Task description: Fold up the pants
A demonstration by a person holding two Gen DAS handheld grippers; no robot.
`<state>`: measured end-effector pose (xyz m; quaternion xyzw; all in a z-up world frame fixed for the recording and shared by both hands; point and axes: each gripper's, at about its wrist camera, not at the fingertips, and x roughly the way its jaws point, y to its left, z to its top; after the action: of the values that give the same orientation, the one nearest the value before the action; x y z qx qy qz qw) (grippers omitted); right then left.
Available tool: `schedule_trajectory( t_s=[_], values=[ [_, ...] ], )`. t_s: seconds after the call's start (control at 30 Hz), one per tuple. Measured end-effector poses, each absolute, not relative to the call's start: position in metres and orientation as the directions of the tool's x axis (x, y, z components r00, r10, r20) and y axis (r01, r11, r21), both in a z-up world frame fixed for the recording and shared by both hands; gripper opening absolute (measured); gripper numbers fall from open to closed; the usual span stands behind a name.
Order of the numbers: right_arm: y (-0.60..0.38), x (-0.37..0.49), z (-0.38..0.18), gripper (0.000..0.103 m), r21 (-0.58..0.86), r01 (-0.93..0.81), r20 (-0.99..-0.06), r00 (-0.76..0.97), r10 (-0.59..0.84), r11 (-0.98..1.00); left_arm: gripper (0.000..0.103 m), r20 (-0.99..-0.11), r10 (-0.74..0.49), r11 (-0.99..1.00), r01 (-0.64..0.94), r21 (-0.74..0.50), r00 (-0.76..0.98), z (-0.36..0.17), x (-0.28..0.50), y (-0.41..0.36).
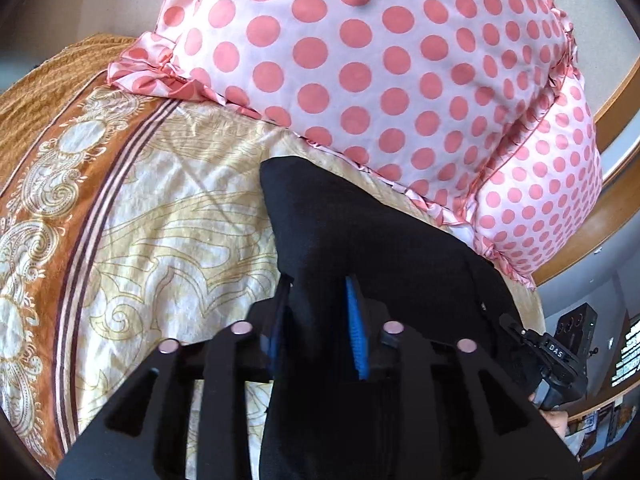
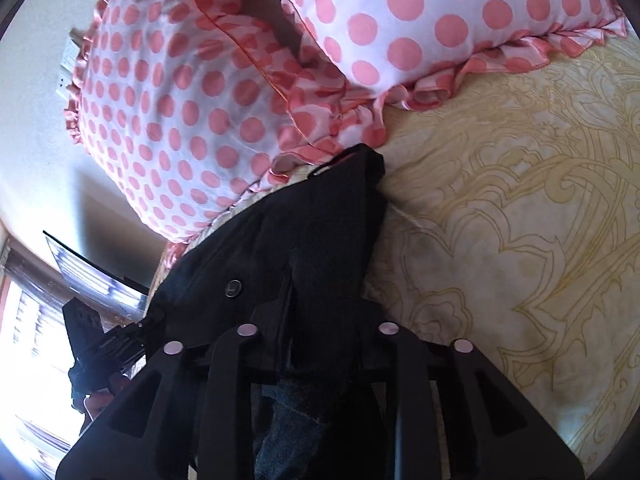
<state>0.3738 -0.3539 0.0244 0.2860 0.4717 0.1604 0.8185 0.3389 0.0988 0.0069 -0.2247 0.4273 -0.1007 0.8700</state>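
The black pants (image 1: 360, 232) lie bunched on the bed just below a polka-dot pillow. My left gripper (image 1: 316, 300) straddles a fold of them. Its jaws stand apart, and the blue pad (image 1: 354, 320) on the right finger shows bare beside the cloth. In the right wrist view the pants (image 2: 312, 224), with a dark button (image 2: 233, 289), run up to the pillow's frill. My right gripper (image 2: 324, 304) is open, with cloth lying between and over its fingers and hiding the pads. Each gripper shows at the edge of the other's view.
A large pink-dotted pillow (image 1: 380, 60) (image 2: 180, 120) lies just beyond the pants. The cream patterned bedsheet (image 1: 160, 220) (image 2: 520, 220) spreads out to the side. A wooden bed frame (image 1: 616, 184) curves behind the pillow, and an orange blanket (image 1: 48, 88) lies at the far left.
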Motion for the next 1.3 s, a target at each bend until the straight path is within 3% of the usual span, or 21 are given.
schedule_trajectory(
  t_s=[0.07, 0.13, 0.23, 0.33, 0.47, 0.6, 0.73, 0.87, 0.9, 0.93, 0.97, 1.0, 1.03, 1.17, 1.3],
  values=[
    [-0.354, 0.37, 0.029, 0.058, 0.541, 0.013, -0.727, 0.51, 0.46, 0.841, 0.056, -0.704, -0.301, 0.907, -0.036, -0.42, 0.643, 0.013, 0.33, 0.101],
    [-0.359, 0.36, 0.042, 0.058, 0.471, 0.007, -0.736, 0.553, 0.389, 0.882, 0.07, -0.678, -0.231, 0.924, -0.06, -0.377, 0.698, 0.027, 0.313, 0.107],
    [-0.368, 0.334, 0.068, 0.058, 0.38, -0.008, -0.685, 0.67, 0.287, 0.925, 0.073, -0.609, -0.238, 0.93, -0.002, -0.367, 0.757, 0.052, 0.281, 0.104],
    [-0.35, 0.308, 0.092, 0.058, 0.366, -0.135, -0.622, 0.701, 0.35, 0.921, 0.084, -0.573, -0.381, 0.897, 0.141, -0.418, 0.725, 0.065, 0.25, 0.077],
    [-0.313, 0.288, 0.091, 0.058, 0.446, -0.281, -0.614, 0.595, 0.519, 0.85, 0.084, -0.58, -0.563, 0.811, 0.255, -0.527, 0.589, 0.051, 0.236, 0.039],
    [-0.307, 0.292, 0.061, 0.065, 0.502, -0.193, -0.691, 0.497, 0.525, 0.843, 0.084, -0.671, -0.544, 0.829, 0.196, -0.524, 0.504, 0.018, 0.249, 0.025],
    [-0.318, 0.291, 0.047, 0.063, 0.582, -0.145, -0.658, 0.494, 0.568, 0.8, 0.074, -0.674, -0.539, 0.82, 0.134, -0.556, 0.505, 0.002, 0.26, 0.035],
    [-0.318, 0.288, 0.05, 0.066, 0.605, -0.139, -0.641, 0.498, 0.584, 0.784, 0.078, -0.688, -0.515, 0.837, 0.126, -0.533, 0.512, 0.009, 0.256, 0.03],
    [-0.318, 0.282, 0.056, 0.068, 0.603, -0.138, -0.638, 0.508, 0.579, 0.786, 0.081, -0.689, -0.501, 0.845, 0.124, -0.52, 0.523, 0.014, 0.249, 0.029],
    [-0.316, 0.273, 0.064, 0.078, 0.594, -0.153, -0.626, 0.529, 0.573, 0.79, 0.088, -0.686, -0.488, 0.853, 0.128, -0.506, 0.54, 0.019, 0.239, 0.029],
    [-0.315, 0.265, 0.072, 0.096, 0.57, -0.17, -0.618, 0.556, 0.556, 0.804, 0.095, -0.681, -0.466, 0.867, 0.138, -0.479, 0.565, 0.027, 0.228, 0.027],
    [-0.312, 0.252, 0.082, 0.1, 0.524, -0.185, -0.615, 0.593, 0.52, 0.831, 0.096, -0.68, -0.432, 0.886, 0.142, -0.44, 0.593, 0.034, 0.215, 0.026],
    [-0.308, 0.24, 0.09, 0.102, 0.477, -0.204, -0.609, 0.625, 0.489, 0.855, 0.101, -0.678, -0.386, 0.91, 0.139, -0.391, 0.626, 0.039, 0.202, 0.027],
    [-0.288, 0.192, 0.102, 0.102, 0.31, -0.232, -0.611, 0.694, 0.381, 0.922, 0.101, -0.666, -0.21, 0.974, 0.097, -0.203, 0.716, 0.045, 0.153, 0.029],
    [-0.279, 0.162, 0.088, 0.102, 0.268, -0.193, -0.638, 0.699, 0.324, 0.944, 0.101, -0.656, -0.109, 0.994, 0.062, -0.095, 0.747, 0.034, 0.115, 0.028]
  ],
)
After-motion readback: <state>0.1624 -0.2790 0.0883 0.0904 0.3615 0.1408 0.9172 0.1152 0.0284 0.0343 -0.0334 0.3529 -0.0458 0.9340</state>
